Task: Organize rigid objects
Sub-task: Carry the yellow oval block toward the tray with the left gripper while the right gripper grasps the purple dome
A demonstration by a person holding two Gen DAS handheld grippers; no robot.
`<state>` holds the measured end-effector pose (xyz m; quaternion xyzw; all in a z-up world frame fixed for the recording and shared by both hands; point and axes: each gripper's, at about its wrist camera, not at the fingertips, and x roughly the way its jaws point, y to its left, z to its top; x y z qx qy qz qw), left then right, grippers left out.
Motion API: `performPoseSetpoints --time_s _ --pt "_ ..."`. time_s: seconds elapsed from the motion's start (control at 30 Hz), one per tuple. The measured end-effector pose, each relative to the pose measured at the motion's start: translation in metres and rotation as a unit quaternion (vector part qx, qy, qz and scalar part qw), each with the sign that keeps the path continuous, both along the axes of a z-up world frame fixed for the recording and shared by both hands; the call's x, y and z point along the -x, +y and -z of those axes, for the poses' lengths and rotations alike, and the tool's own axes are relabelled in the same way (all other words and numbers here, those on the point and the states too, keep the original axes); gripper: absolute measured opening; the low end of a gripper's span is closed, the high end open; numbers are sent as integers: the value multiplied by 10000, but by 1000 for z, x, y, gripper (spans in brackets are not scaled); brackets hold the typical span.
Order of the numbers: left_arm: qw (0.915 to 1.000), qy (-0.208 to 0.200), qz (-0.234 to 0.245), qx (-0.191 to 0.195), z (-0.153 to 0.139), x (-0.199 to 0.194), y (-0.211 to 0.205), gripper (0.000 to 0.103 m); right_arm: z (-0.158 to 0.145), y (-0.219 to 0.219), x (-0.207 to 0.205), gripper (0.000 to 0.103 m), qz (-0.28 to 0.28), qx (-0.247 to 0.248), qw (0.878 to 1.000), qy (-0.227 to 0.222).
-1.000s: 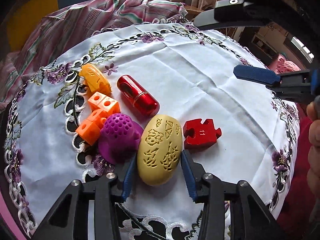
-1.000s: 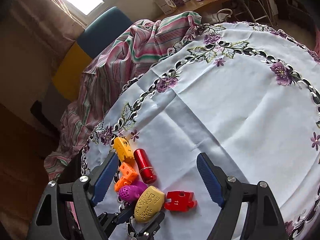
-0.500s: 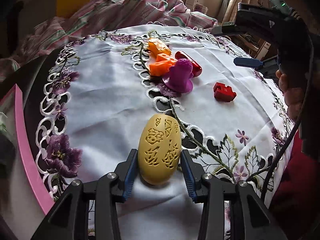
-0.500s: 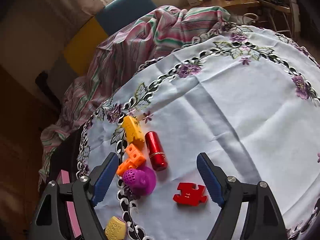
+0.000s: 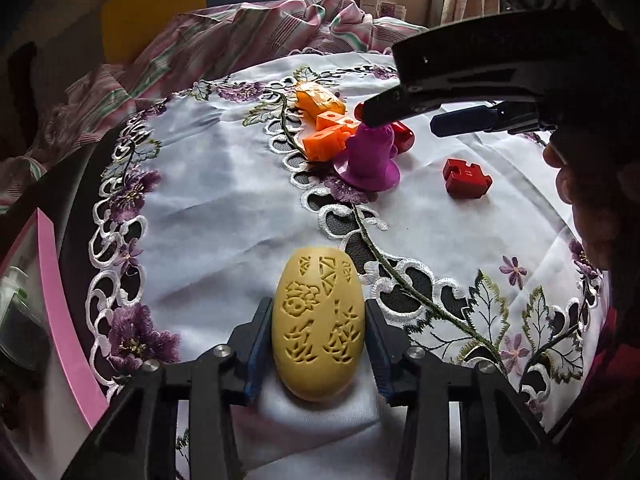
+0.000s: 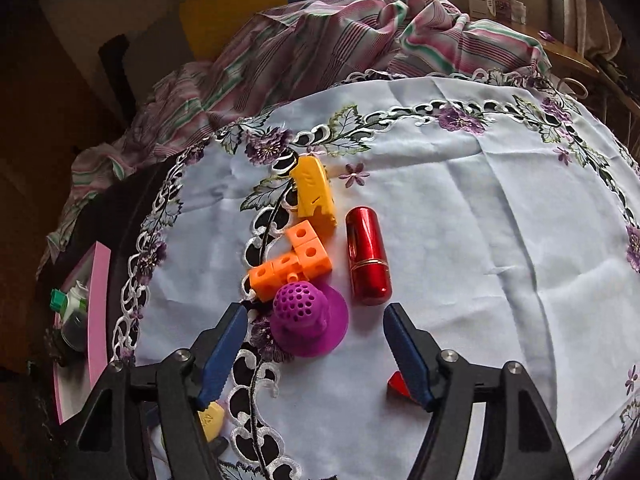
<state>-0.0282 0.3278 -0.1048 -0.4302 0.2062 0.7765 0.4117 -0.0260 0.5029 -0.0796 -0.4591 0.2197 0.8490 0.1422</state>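
Note:
My left gripper [image 5: 318,330] is shut on a yellow carved egg [image 5: 318,326] and holds it at the near edge of the embroidered tablecloth [image 5: 224,200]. A corner of the egg shows in the right wrist view [image 6: 211,420]. My right gripper [image 6: 316,344] is open and empty, its fingers on either side of a purple perforated cone [image 6: 308,318]. Beyond the cone lie orange cube blocks [image 6: 294,258], a yellow-orange wedge [image 6: 314,192] and a red capsule [image 6: 366,254]. A red puzzle piece [image 5: 466,178] lies to the right, half hidden behind the right finger [image 6: 408,360].
A pink-rimmed bin [image 5: 56,312] with a small bottle [image 6: 74,312] sits off the table's left edge. A striped cloth [image 6: 360,32] is bunched behind the table. The right gripper's body [image 5: 500,64] hangs over the objects in the left wrist view.
The left gripper has pulled the yellow egg away from the pile toward the table's near-left edge. The right gripper has moved down and forward over the purple cone.

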Motion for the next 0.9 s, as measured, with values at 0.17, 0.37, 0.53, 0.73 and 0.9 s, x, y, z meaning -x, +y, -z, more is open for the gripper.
performPoseSetpoints --time_s 0.17,0.37,0.53,0.73,0.9 --pt "9996 -143 -145 -176 -6 -3 -18 44 4 -13 14 67 -155 -250 9994 -165" --pt "9982 -230 -322 -444 -24 -14 -46 44 26 -13 36 57 -244 -111 9987 -424" --pt "9964 -241 -466 -666 -42 -20 -70 44 31 -22 38 32 -532 -269 9967 -542" --pt "9922 -236 -907 -822 -57 -16 -105 44 32 -24 37 32 -621 -233 9963 -555" --pt "9872 -90 -1342 -852 -67 -11 -137 44 32 -27 39 32 -659 -350 9955 -582"
